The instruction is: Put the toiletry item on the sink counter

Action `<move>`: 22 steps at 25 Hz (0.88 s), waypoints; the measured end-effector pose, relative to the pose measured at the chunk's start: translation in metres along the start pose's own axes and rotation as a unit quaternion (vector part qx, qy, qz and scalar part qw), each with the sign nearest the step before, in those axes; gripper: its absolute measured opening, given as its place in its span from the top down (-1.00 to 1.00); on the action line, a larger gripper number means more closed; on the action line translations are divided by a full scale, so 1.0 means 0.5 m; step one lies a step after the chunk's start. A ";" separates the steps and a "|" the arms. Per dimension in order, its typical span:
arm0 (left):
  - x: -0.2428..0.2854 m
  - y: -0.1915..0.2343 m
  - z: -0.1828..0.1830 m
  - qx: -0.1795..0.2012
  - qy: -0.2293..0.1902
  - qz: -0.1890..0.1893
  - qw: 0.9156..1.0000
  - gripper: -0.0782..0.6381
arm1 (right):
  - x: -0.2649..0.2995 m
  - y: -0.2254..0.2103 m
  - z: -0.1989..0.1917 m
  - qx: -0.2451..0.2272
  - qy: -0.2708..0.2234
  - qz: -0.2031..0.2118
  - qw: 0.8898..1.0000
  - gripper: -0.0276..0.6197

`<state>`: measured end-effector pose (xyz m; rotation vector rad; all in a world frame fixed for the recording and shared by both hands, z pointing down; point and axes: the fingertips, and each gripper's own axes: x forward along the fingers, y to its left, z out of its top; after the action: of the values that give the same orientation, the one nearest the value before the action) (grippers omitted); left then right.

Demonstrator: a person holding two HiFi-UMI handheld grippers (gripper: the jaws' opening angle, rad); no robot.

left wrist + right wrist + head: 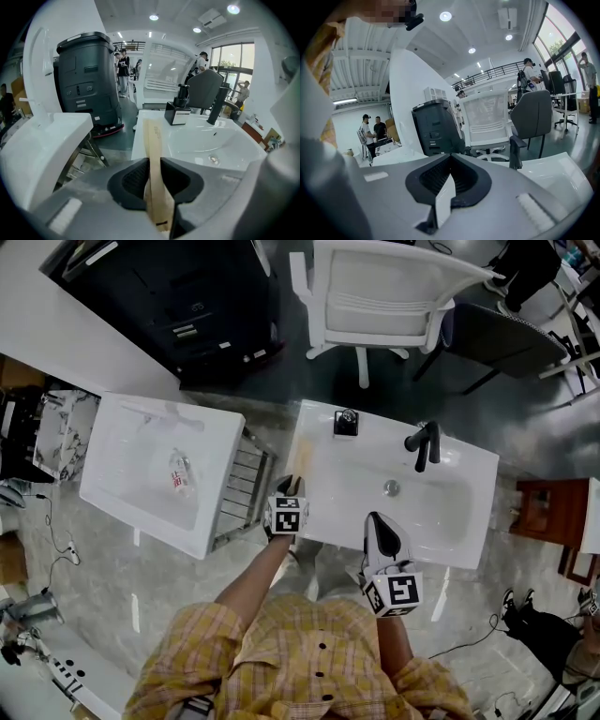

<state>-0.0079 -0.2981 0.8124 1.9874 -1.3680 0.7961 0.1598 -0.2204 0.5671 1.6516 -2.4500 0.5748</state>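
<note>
A long flat tan toiletry item stands on edge between the jaws of my left gripper, and both pads touch its sides. Its far end reaches over the left rim of the white sink counter; I cannot tell whether it touches the rim. In the head view the left gripper holds the tan toiletry item at the sink counter's front left corner. My right gripper hovers over the basin's near edge, shut and holding nothing; in its own view the right gripper shows only a sliver between its pads.
On the counter stand a black faucet and a small black holder. A second white sink to the left holds a small bottle, with a metal rack between the sinks. Behind are a white chair and a black machine.
</note>
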 end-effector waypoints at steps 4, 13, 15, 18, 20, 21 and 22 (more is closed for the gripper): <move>0.016 0.003 -0.006 0.002 0.009 -0.005 1.000 0.53 | 0.003 0.000 -0.002 0.001 -0.002 -0.003 1.000 0.91; 0.031 -0.002 -0.003 0.002 0.019 -0.010 1.000 0.37 | -0.004 -0.004 -0.012 0.004 0.003 -0.008 1.000 0.91; 0.028 -0.002 0.000 0.002 0.017 -0.011 1.000 0.35 | -0.004 -0.005 -0.011 0.004 0.002 -0.009 1.000 0.91; 0.020 -0.002 0.005 0.003 0.013 -0.014 1.000 0.32 | -0.005 -0.002 -0.007 0.004 -0.002 -0.009 1.000 0.91; 0.013 -0.001 0.010 0.003 0.009 -0.014 1.000 0.31 | -0.005 0.002 -0.004 0.004 -0.005 -0.007 1.000 0.91; 0.010 0.001 0.014 0.003 0.007 -0.013 1.000 0.31 | -0.006 0.005 -0.002 0.003 -0.006 -0.006 1.000 0.91; 0.006 0.003 0.018 0.004 0.005 -0.012 1.000 0.31 | -0.006 0.008 -0.001 0.003 -0.008 -0.005 1.000 0.91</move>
<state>-0.0070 -0.3072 0.8090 1.9998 -1.3353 0.7993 0.1574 -0.2165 0.5655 1.6764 -2.4514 0.5699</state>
